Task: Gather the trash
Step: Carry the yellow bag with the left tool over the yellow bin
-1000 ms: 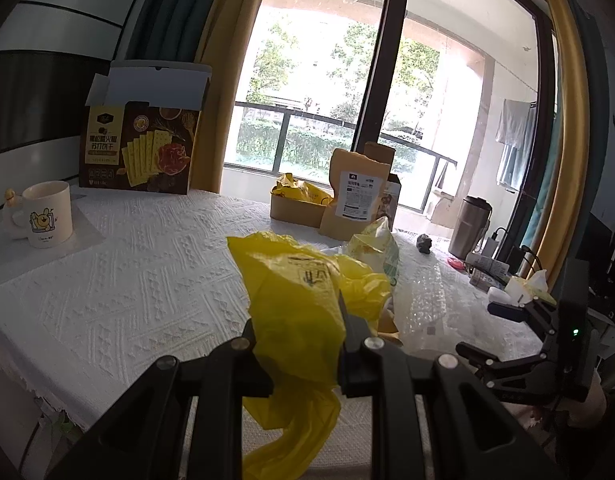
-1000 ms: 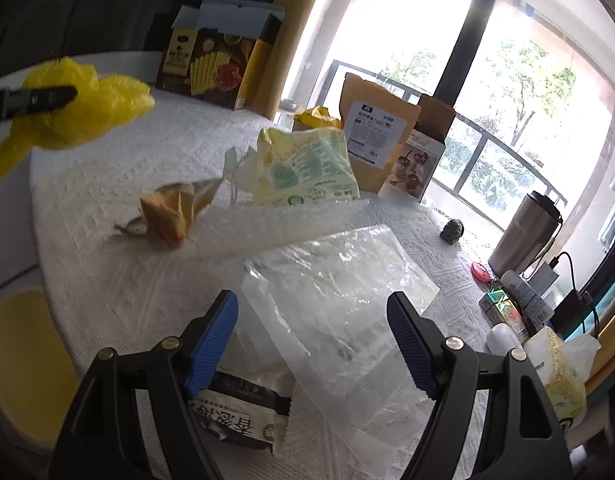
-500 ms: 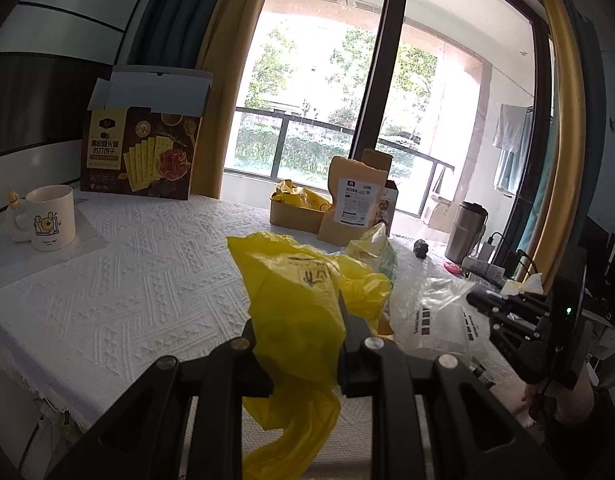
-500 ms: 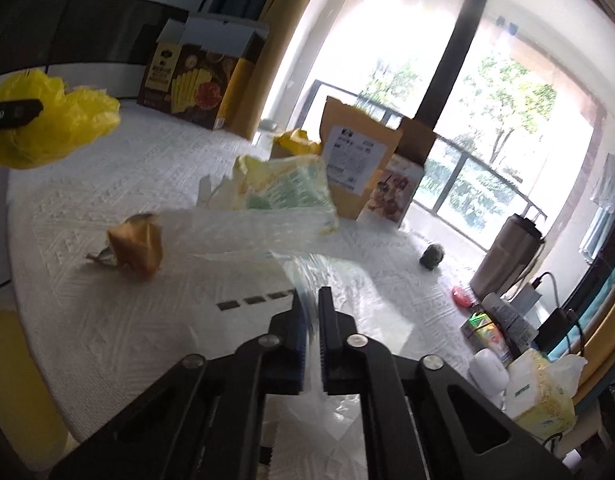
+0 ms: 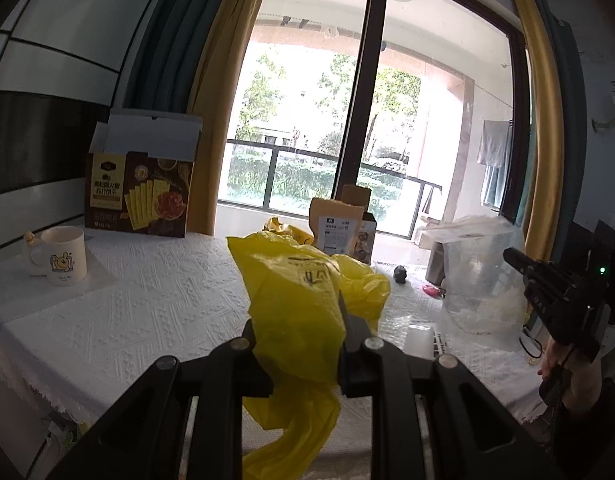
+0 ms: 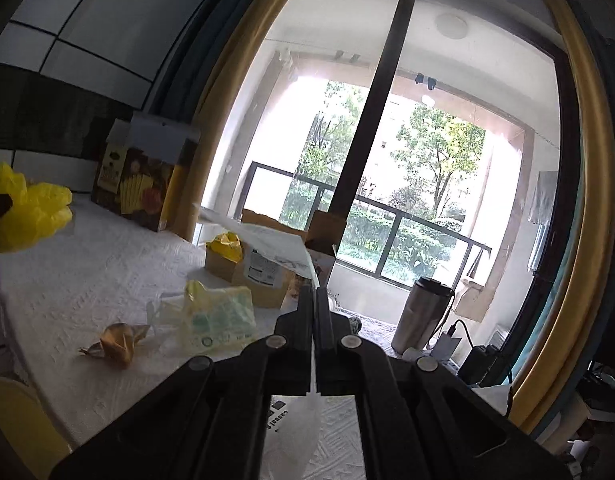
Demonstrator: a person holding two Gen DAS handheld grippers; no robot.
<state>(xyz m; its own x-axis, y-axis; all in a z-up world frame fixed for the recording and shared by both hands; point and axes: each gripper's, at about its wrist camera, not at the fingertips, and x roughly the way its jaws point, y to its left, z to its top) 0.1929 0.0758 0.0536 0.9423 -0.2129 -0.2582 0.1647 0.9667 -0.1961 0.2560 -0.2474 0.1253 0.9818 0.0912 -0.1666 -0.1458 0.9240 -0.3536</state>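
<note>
My left gripper (image 5: pixel 299 320) is shut on a yellow plastic bag (image 5: pixel 303 300) and holds it above the white tablecloth (image 5: pixel 147 300). The bag also shows at the left edge of the right wrist view (image 6: pixel 27 212). My right gripper (image 6: pixel 316 300) is shut on a clear plastic wrapper (image 6: pixel 267 244) and holds it lifted off the table; the wrapper shows in the left wrist view (image 5: pixel 479 272) beside the right gripper (image 5: pixel 519 264). A crumpled brown wrapper (image 6: pixel 115 344) and a pale yellow-green packet (image 6: pixel 215 320) lie on the cloth.
A brown cracker box (image 5: pixel 143 192) and a white mug (image 5: pixel 63 256) stand at the far left. A kraft pouch (image 5: pixel 335 228), a small carton with yellow filling (image 6: pixel 223 256) and a steel tumbler (image 6: pixel 419 316) stand near the window. A printed label (image 6: pixel 283 412) lies under my right gripper.
My right gripper has lifted the clear wrapper higher off the table and tilted upward. My left gripper still holds the yellow bag, raised slightly.
</note>
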